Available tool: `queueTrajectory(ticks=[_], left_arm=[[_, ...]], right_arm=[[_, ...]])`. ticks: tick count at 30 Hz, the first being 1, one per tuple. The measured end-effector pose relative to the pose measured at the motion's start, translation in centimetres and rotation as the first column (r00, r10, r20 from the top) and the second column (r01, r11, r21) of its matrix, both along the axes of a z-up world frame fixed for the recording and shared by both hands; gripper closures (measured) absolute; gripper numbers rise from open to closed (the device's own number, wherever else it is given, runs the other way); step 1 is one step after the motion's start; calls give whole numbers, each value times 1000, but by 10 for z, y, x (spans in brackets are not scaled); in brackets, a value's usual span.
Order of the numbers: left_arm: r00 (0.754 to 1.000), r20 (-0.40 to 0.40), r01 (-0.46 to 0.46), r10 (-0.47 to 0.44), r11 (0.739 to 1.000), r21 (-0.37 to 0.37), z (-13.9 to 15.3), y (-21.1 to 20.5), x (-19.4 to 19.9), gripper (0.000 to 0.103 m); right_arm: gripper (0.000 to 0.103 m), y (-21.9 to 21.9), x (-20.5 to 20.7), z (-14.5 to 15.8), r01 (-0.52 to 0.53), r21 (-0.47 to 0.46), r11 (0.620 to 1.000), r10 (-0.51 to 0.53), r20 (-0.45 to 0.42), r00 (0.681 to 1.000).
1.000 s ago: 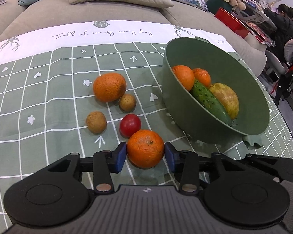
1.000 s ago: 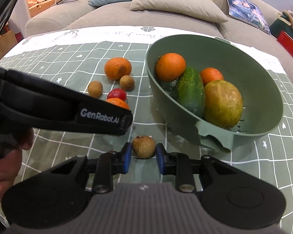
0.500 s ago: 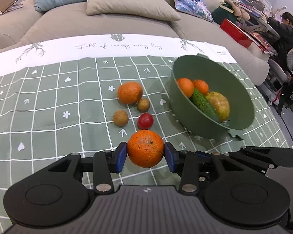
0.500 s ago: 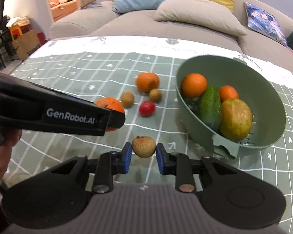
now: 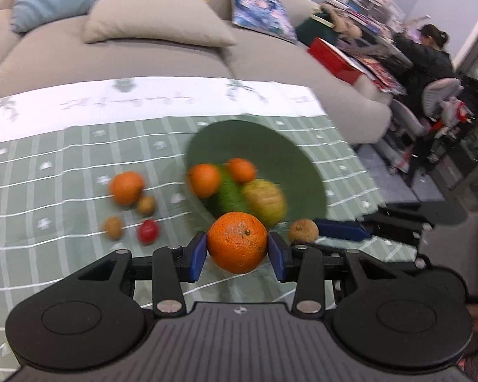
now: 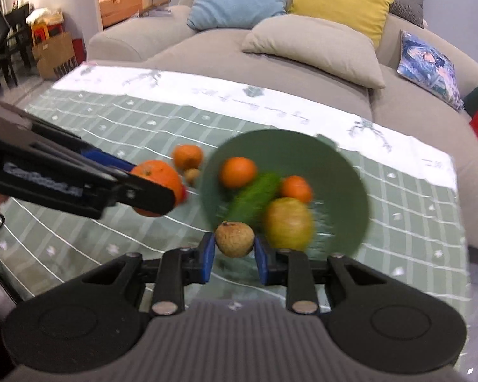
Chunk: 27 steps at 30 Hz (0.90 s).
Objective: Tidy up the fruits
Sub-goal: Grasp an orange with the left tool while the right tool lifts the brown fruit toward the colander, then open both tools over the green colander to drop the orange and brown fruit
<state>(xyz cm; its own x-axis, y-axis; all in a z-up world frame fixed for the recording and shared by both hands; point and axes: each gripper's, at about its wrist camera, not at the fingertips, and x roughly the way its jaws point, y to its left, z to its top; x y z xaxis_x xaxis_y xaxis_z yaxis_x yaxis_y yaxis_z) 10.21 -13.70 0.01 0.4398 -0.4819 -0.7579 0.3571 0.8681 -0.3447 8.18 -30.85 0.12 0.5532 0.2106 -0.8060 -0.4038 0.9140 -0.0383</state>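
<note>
Left tongs (image 5: 237, 252) clamp an orange (image 5: 237, 242) above the counter (image 5: 47, 254). Right tongs (image 6: 234, 254) clamp a small brown fruit (image 6: 234, 239) near the green bowl (image 6: 340, 172).

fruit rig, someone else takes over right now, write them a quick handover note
Left gripper: shut on the orange, lifted off the cloth.
Right gripper: shut on the small brown fruit, also lifted, near the green bowl.
Done: two oranges, a cucumber and a yellow-green fruit lie in the bowl.
Left: drop both held fruits into the bowl, then fetch what remains on the tablecloth: one loose orange, two small brown fruits and a red fruit.
</note>
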Motion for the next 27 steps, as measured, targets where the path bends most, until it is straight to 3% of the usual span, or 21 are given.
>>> queueTrajectory(ticks=[6, 11, 18, 27], left_arm=[[995, -65, 80, -81, 997, -23, -11, -37, 21, 57], [984, -147, 94, -96, 995, -24, -26, -53, 40, 57], [972, -228, 62, -59, 998, 6, -40, -61, 52, 57], [950, -313, -4, 10, 1000, 17, -43, -64, 65, 56]], right_arm=[[80, -36, 31, -2, -56, -48, 997, 53, -51, 997], [80, -47, 60, -16, -127, -47, 991, 119, -145, 982], [80, -42, 82, -39, -225, -67, 972, 201, -253, 946], [80, -38, 100, -59, -252, -53, 966, 216, -368, 904]])
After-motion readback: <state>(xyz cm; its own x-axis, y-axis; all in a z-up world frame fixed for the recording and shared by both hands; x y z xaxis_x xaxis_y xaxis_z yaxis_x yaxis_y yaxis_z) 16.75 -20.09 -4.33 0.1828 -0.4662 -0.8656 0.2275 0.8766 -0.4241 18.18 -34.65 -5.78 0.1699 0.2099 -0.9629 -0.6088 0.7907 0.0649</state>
